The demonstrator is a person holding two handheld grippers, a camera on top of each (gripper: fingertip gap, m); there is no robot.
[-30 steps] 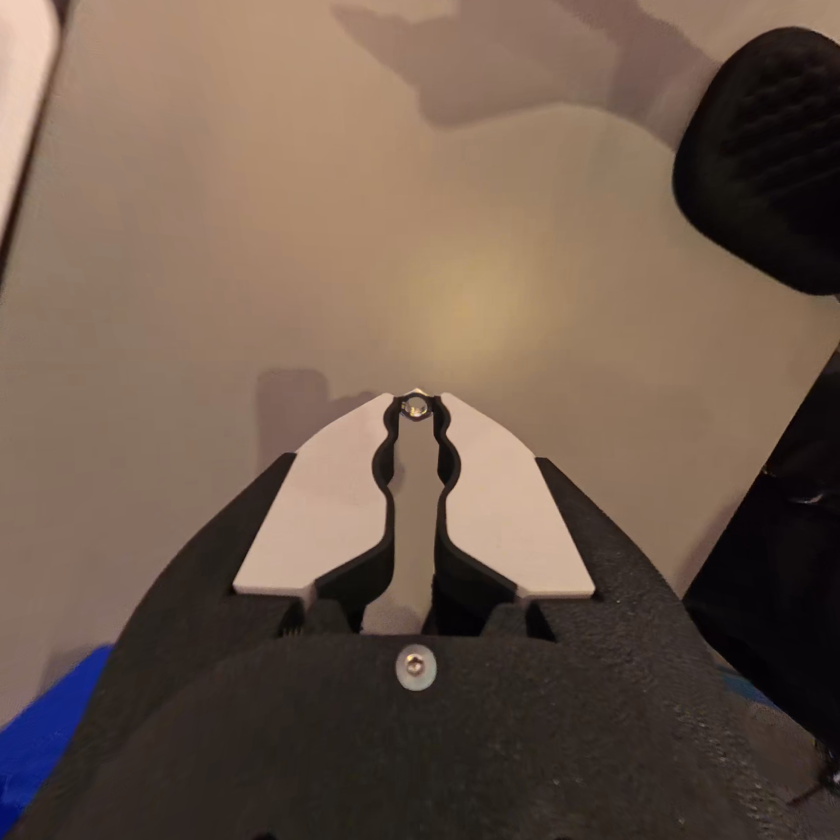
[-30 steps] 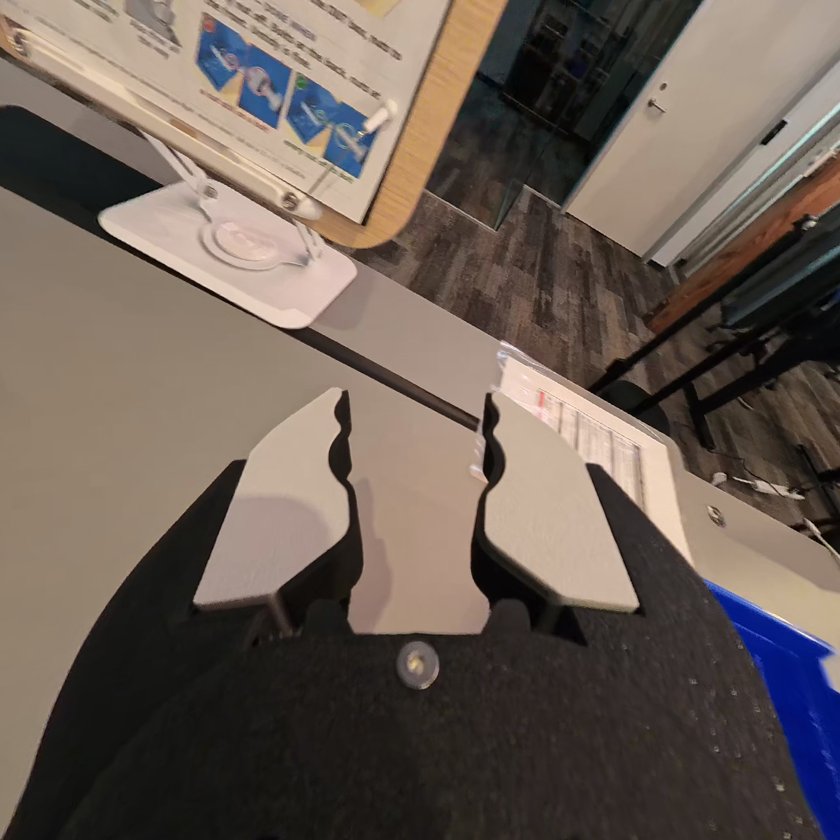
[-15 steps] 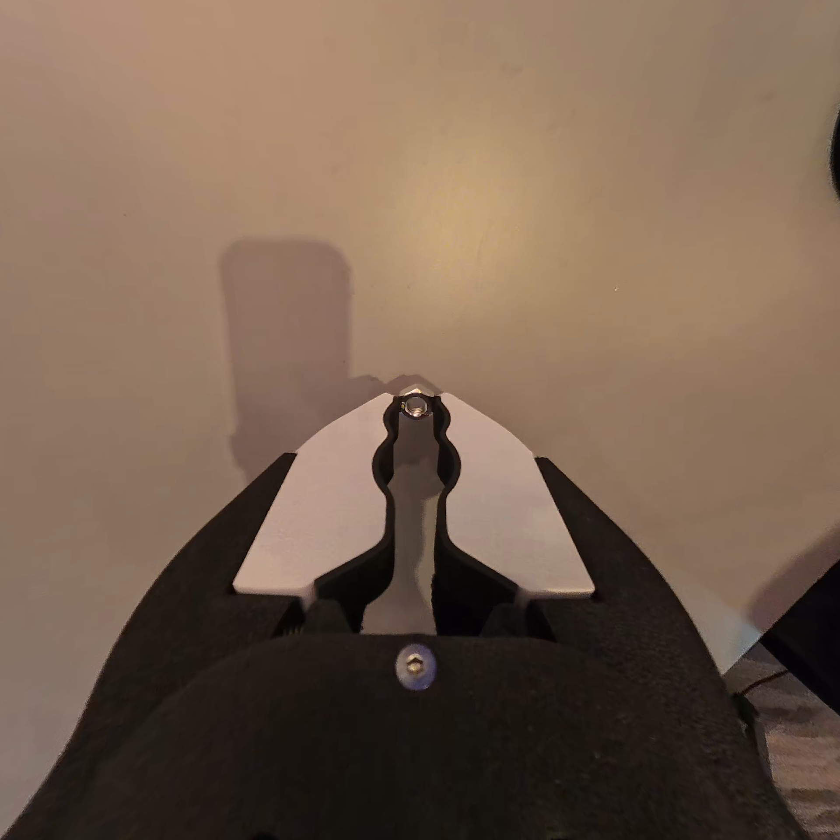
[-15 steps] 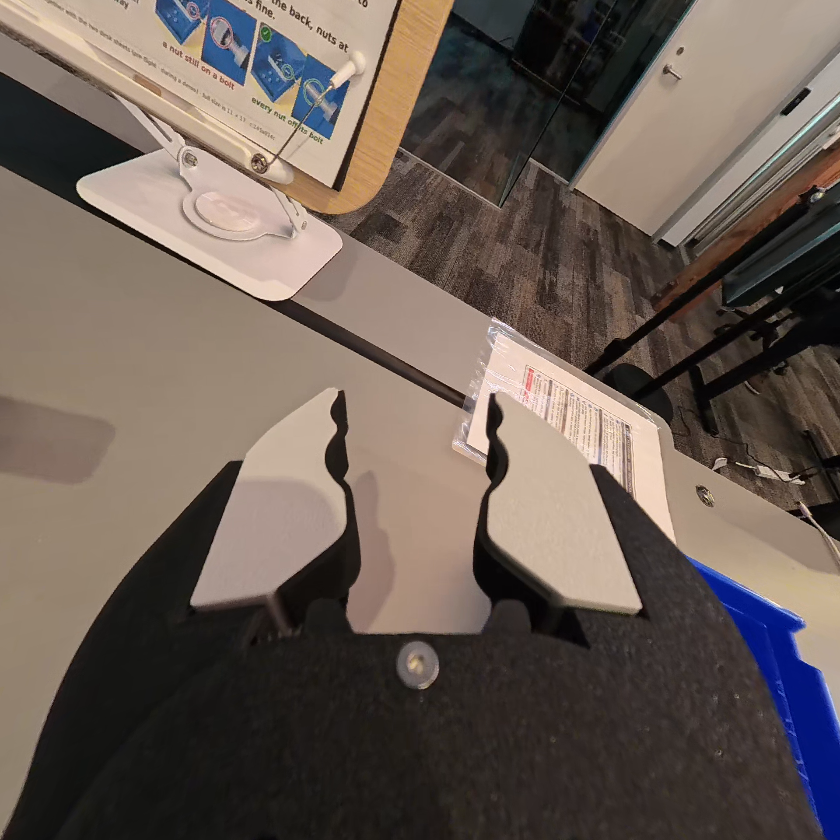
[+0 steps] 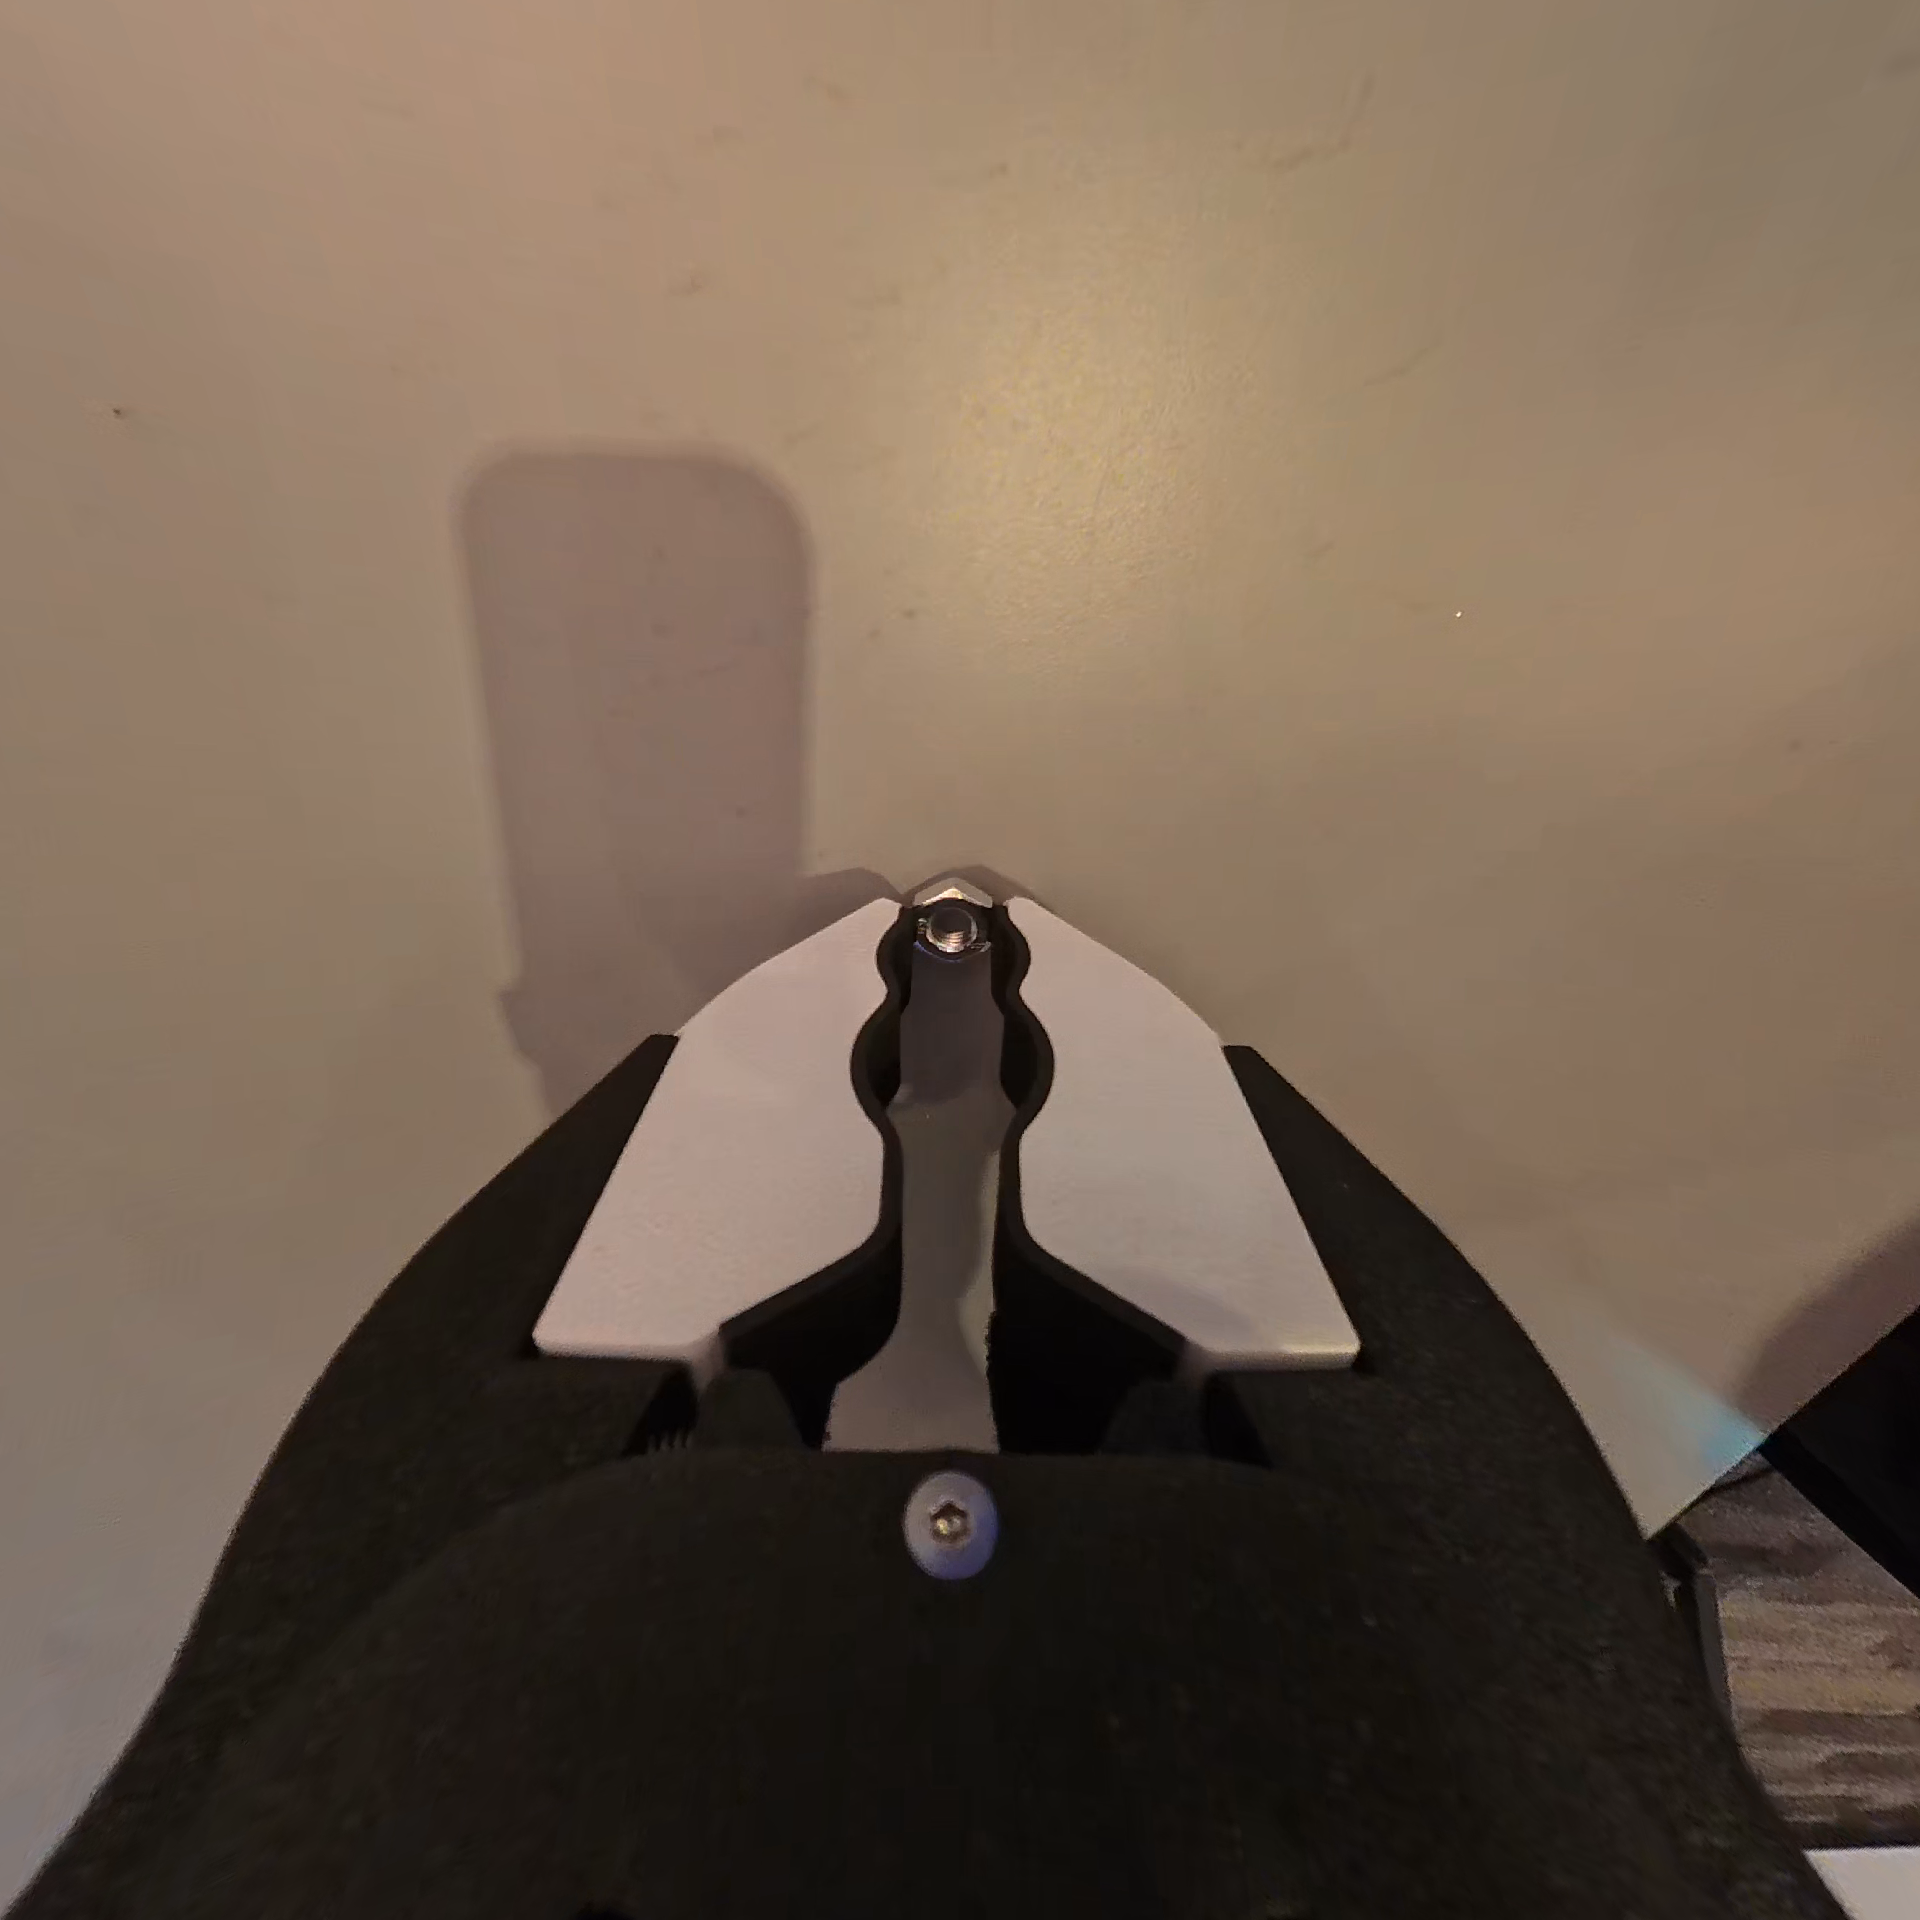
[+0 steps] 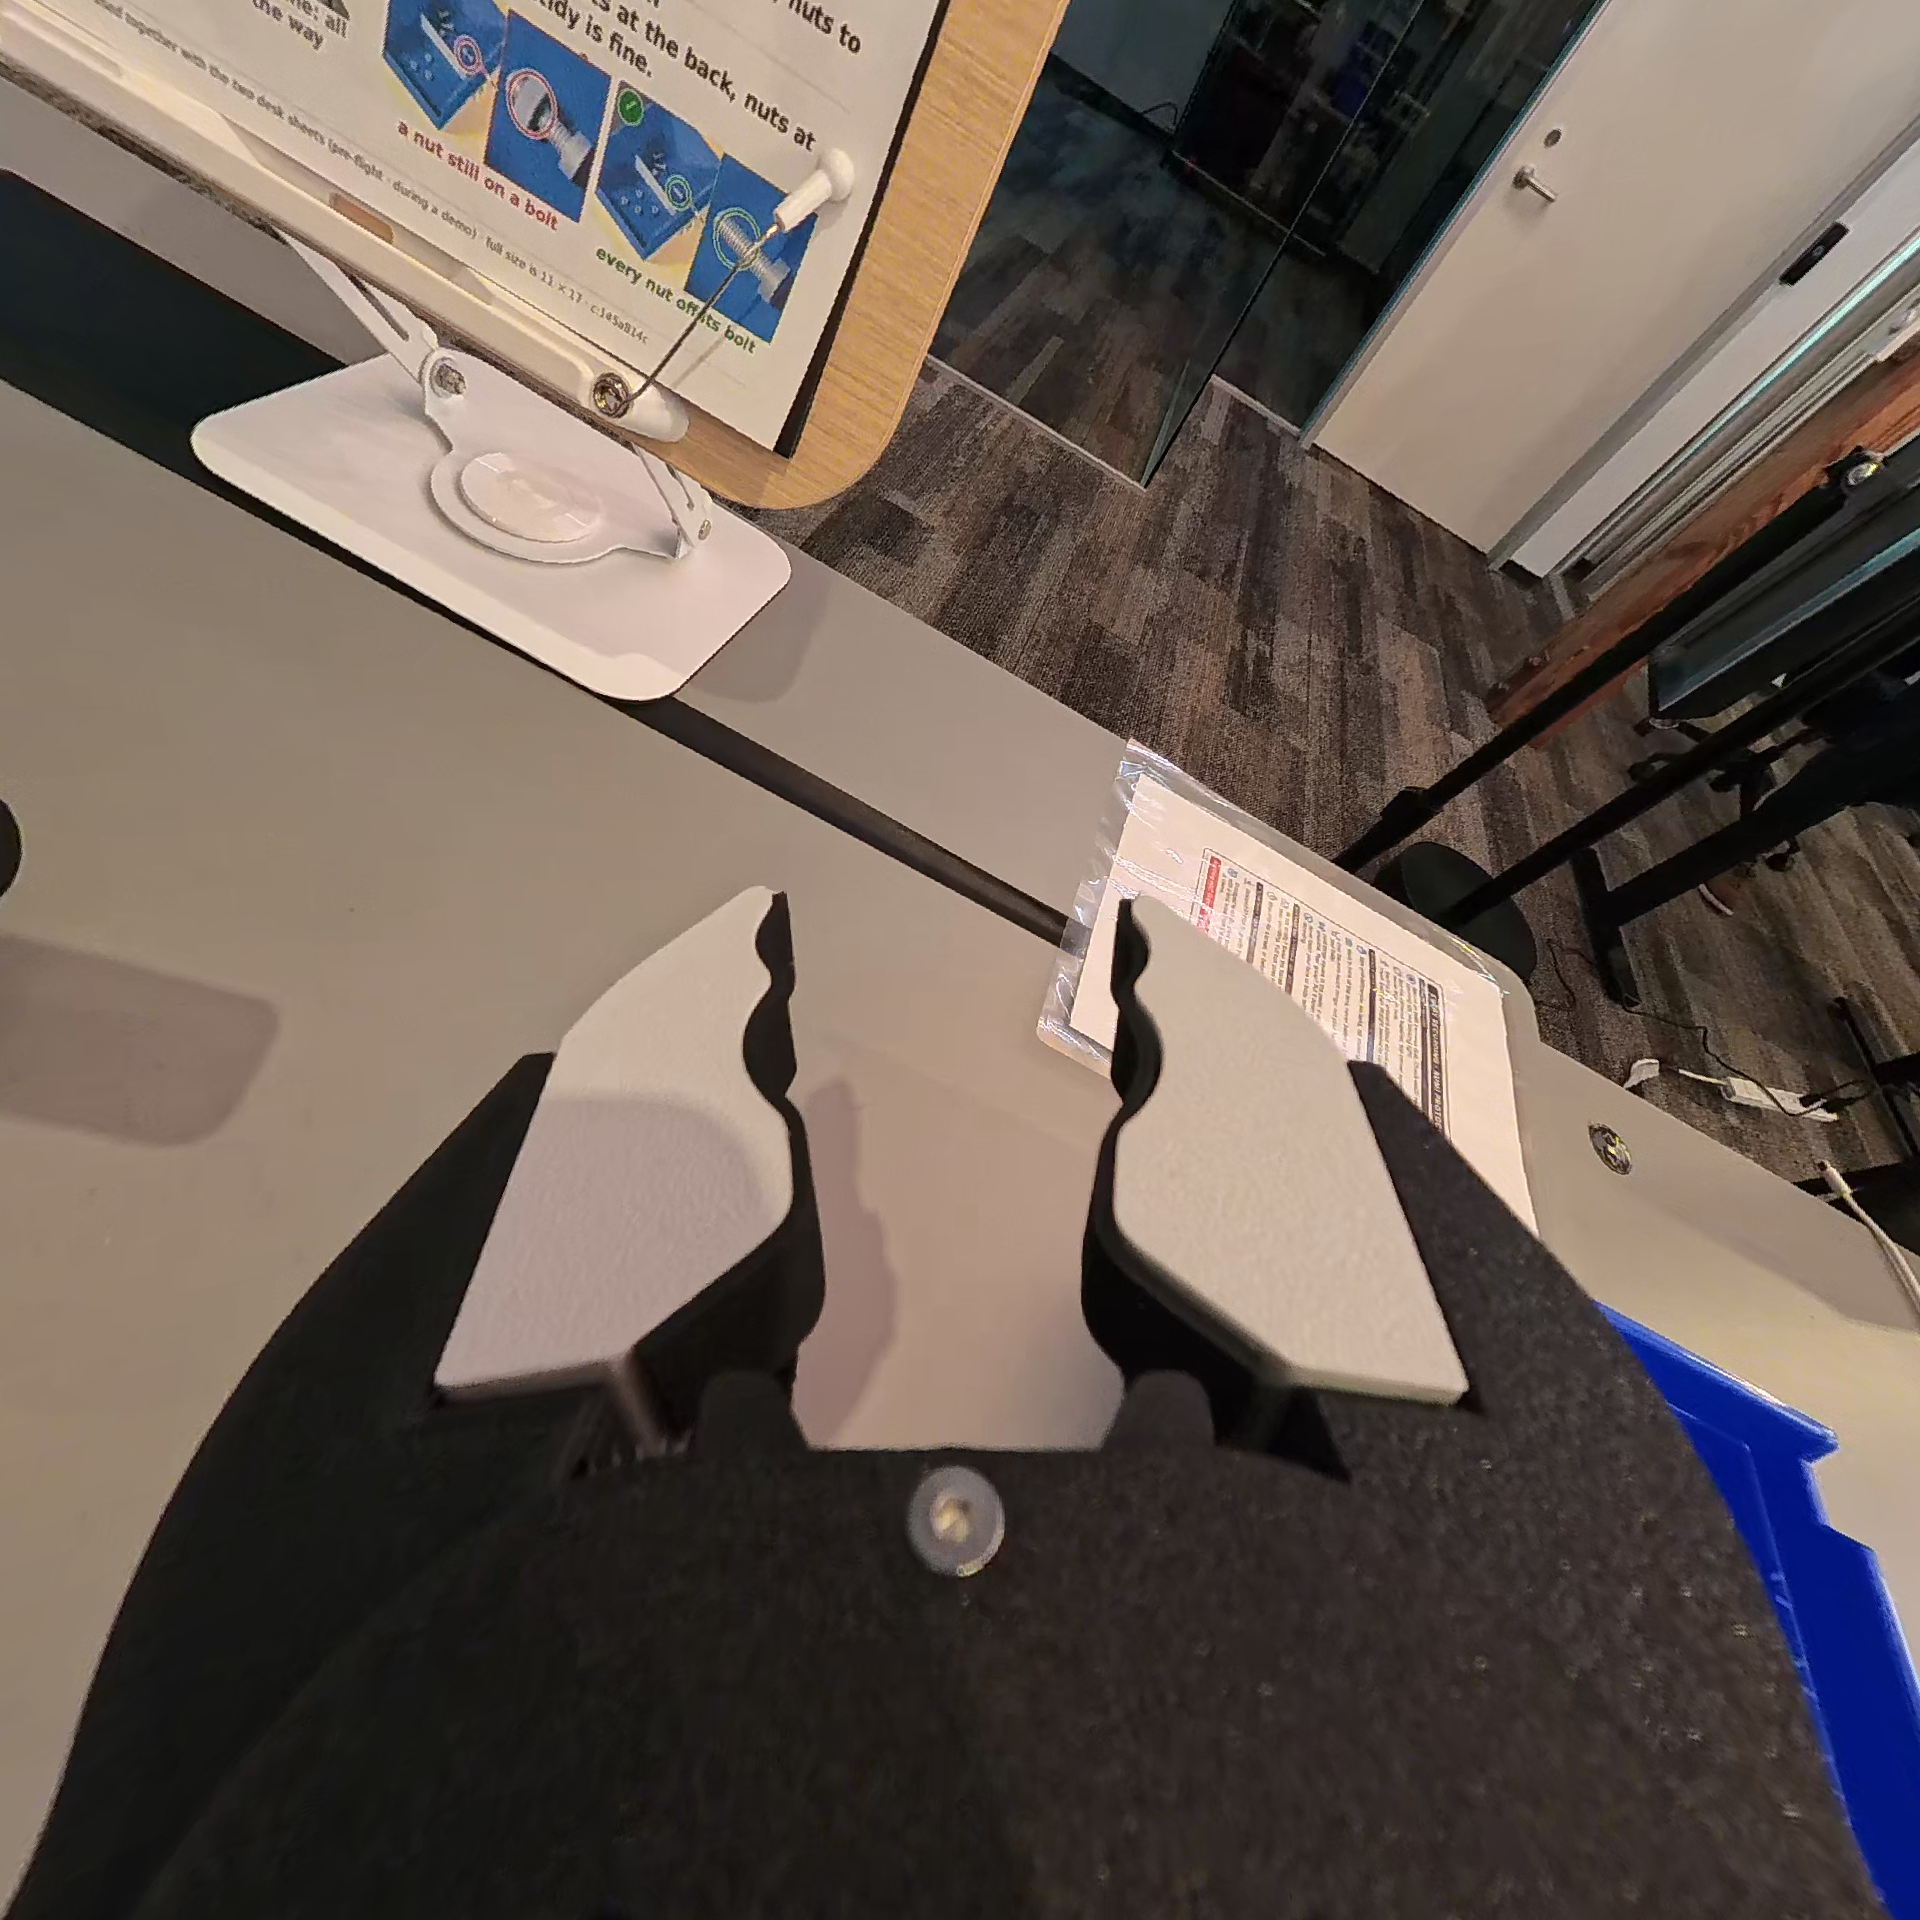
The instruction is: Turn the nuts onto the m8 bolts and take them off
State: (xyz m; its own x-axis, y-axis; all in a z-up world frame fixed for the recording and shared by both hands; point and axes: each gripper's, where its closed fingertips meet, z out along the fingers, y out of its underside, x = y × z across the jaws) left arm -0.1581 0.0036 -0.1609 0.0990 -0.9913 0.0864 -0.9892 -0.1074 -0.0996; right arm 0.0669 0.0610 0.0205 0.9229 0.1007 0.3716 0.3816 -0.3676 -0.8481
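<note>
My left gripper (image 5: 951, 920) is shut on a small silver bolt (image 5: 951, 928). The bolt's round end faces the camera and a hex part (image 5: 951, 890) pokes out past the fingertips. I cannot tell whether a nut sits on it. It hangs just above the beige table (image 5: 1143, 468). My right gripper (image 6: 951, 914) is open and empty above the grey table (image 6: 364, 831). No loose nuts or other bolts show in either view.
A blue bin (image 6: 1766, 1507) sits at the lower right of the right wrist view. A white stand (image 6: 499, 540) holding an instruction board stands at the back left. A plastic-sleeved sheet (image 6: 1299, 966) lies near the table's far edge. The table edge (image 5: 1704, 1496) shows lower right in the left wrist view. Across from one pair of fingers to the other is roughly 30 cm.
The left gripper has swung away with the bolt still held; the black object at its right has left the view. The right gripper stayed open and shifted, so the stand and sheet sit lower in frame.
</note>
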